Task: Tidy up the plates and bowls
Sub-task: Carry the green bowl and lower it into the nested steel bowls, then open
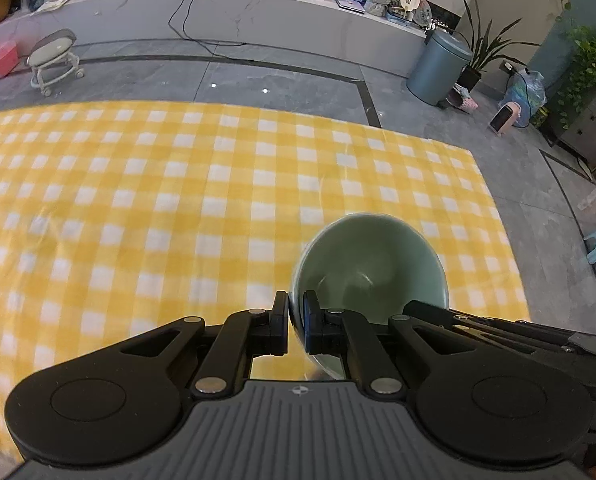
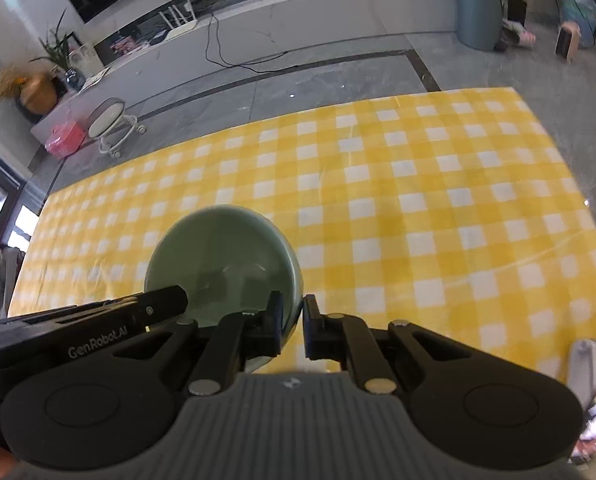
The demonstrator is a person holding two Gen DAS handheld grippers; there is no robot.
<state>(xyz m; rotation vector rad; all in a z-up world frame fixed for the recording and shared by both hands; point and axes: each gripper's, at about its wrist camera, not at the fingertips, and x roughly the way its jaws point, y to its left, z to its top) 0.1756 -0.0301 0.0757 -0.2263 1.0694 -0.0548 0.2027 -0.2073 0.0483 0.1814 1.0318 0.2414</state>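
- Left wrist view: the left claw (image 1: 296,326) is pinched narrow on the rim of a pale green bowl (image 1: 372,264), one black pad outside the wall and one inside.
- The bowl is round, smooth and glossy, likely ceramic, and stands tipped so its hollow faces the camera, just ahead and right of the fingertips.
- Under and beyond the claw lies a soft yellow-and-white checked cloth (image 1: 178,184), slightly blurred.
- A second black tool reaches in from the right, at the bowl's far rim.
- Far ahead: a grey stone floor, a round grey bin (image 1: 438,66) to the right, a small wheeled stool (image 1: 54,60) to the left.
- Right wrist view: the right claw (image 2: 292,330) is closed narrow on the bowl (image 2: 222,264) rim, the left pad inside and the right pad outside.
- Here the bowl sits ahead and left of the fingertips, its shiny inside reflecting dark shapes.
- The checked cloth (image 2: 418,208) spreads ahead and to the right, with faint creases.
- The other tool's black arm, lettered in white, crosses from the left onto the bowl's near rim.
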